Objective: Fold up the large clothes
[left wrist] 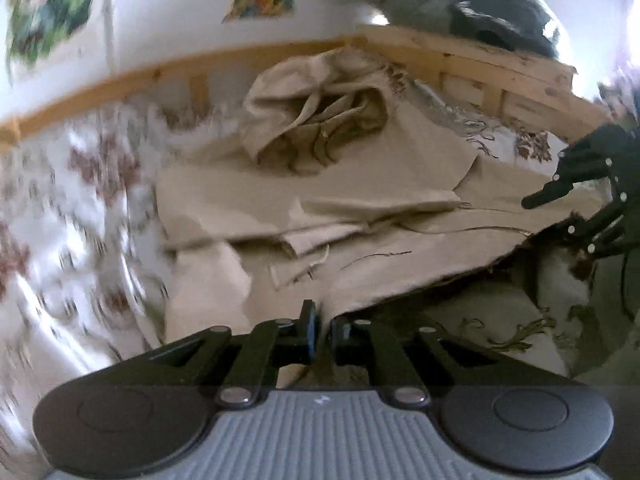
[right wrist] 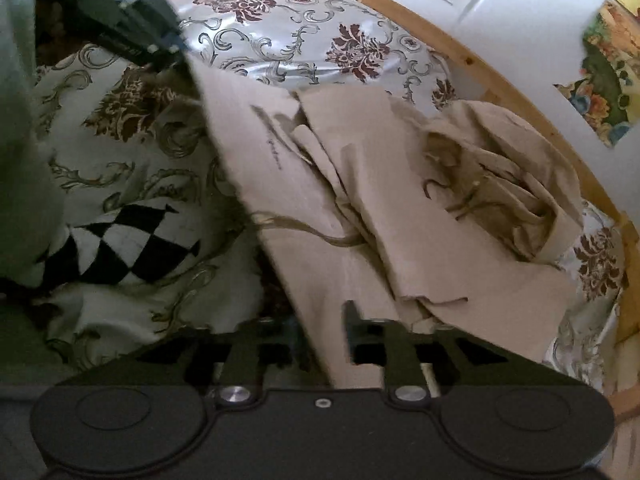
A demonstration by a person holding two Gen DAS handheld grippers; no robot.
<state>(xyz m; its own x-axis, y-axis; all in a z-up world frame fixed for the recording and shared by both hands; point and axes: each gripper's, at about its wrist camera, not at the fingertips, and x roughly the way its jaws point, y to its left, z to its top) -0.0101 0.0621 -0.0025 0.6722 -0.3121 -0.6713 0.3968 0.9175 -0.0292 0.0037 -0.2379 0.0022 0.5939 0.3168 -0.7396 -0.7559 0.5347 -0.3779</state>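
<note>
The left gripper (left wrist: 323, 330) pinches the near hem of the beige garment (left wrist: 360, 184), which lies rumpled on the bed (left wrist: 72, 184). The right gripper (right wrist: 326, 332) clamps the same hem. Uneven pulling could slip the cloth free or skew the fold.

Wooden rail (left wrist: 472, 60) behind the garment (left wrist: 320, 200) (bedspread (left wrist: 80, 200) open leftward).

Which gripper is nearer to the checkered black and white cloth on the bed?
Right. The right gripper holds the beige garment's edge just beside the checkered cloth. The left gripper grips the same edge farther away, toward the headboard; its own view shows no checkered cloth.
</note>
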